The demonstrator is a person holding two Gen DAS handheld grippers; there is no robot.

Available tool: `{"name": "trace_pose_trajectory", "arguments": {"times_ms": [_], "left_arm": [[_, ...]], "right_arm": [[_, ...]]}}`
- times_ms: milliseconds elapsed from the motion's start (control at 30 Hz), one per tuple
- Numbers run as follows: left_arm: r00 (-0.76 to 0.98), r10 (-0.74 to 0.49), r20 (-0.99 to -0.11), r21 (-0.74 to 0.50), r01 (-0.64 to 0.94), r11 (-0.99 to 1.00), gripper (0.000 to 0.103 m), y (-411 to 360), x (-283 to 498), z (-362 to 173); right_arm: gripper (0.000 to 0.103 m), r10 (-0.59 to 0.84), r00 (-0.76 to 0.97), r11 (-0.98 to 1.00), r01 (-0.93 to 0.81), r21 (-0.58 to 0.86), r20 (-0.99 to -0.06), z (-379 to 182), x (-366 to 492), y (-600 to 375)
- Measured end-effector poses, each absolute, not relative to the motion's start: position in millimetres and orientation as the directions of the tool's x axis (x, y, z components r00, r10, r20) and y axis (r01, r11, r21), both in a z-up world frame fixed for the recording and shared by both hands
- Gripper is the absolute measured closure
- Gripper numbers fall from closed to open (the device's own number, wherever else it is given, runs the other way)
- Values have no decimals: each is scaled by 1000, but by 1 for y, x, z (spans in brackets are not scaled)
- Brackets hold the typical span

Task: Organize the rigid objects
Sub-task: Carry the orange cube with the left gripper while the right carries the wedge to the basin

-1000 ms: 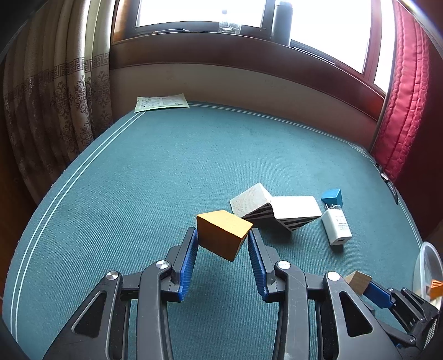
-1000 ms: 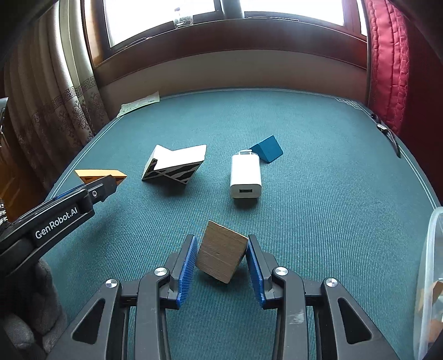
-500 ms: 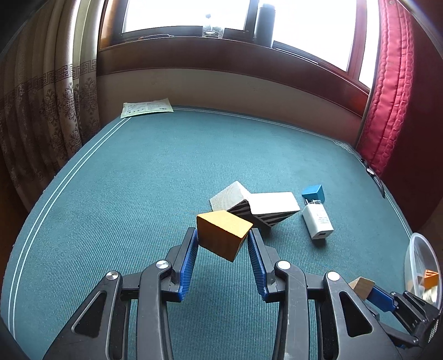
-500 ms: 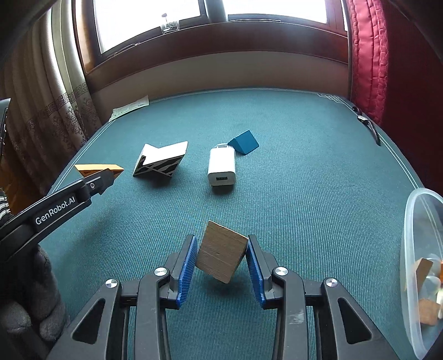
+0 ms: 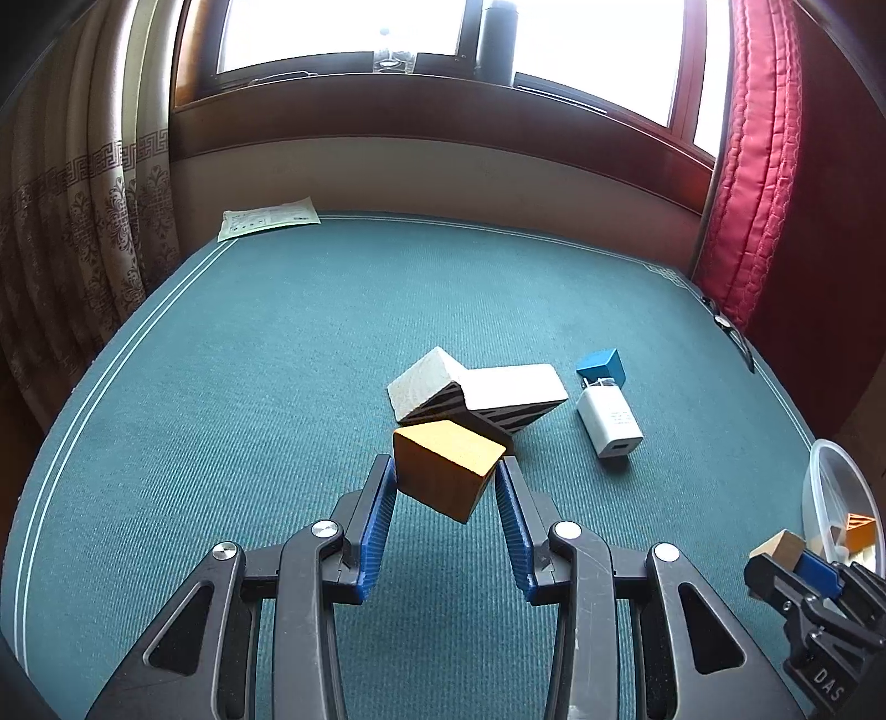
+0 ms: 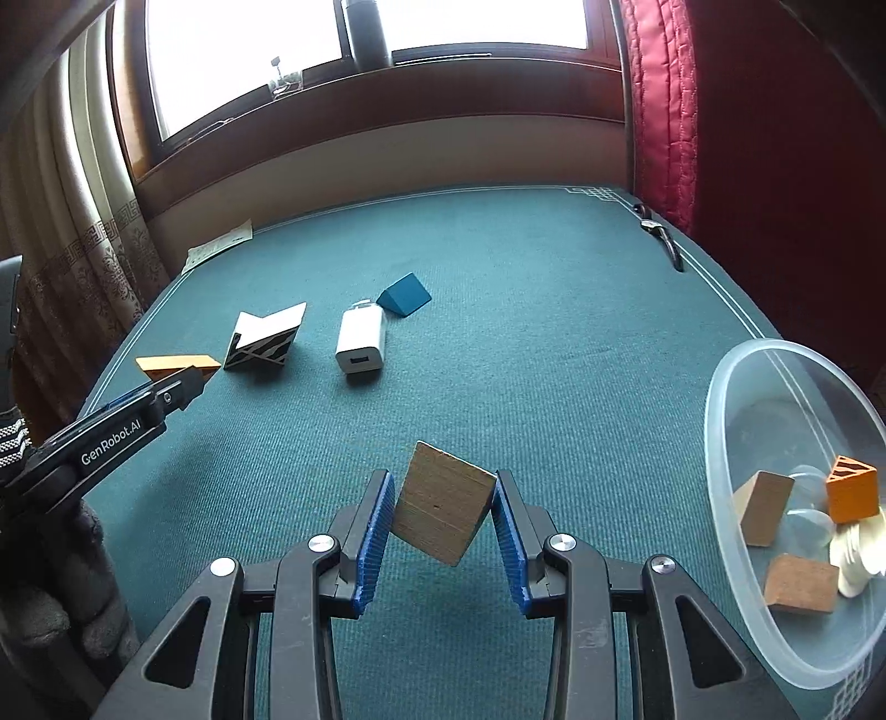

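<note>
Bright window (image 5: 343, 33); patterned beige curtain (image 5: 77, 221), red curtain (image 5: 747, 166), teal tabletop (image 5: 277, 360)

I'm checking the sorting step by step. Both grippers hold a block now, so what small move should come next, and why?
Probably carry the right gripper a little further to its right, over the clear bowl. Its fingers grip the brown wooden block above the green mat, and the bowl, already holding sorted blocks, lies close on that side. The left gripper can wait with its orange block.

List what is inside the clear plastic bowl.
Inside the bowl: an orange block, two brown blocks, pale round discs. Anything beneath them is hidden.
</note>
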State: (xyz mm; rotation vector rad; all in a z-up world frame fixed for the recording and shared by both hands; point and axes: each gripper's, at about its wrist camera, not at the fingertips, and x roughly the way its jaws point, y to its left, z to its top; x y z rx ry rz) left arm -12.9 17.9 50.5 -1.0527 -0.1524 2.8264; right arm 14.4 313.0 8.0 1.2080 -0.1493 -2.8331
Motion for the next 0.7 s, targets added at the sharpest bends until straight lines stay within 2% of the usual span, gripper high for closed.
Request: {"name": "trace_pose_trajectory", "arguments": {"times_ms": [700], "left_arm": [[-740, 114, -662, -97, -65, -993, 65, 25, -18, 38]], "right_arm": [[65, 82, -753, -969, -215, 126, -653, 34, 48, 394]]}}
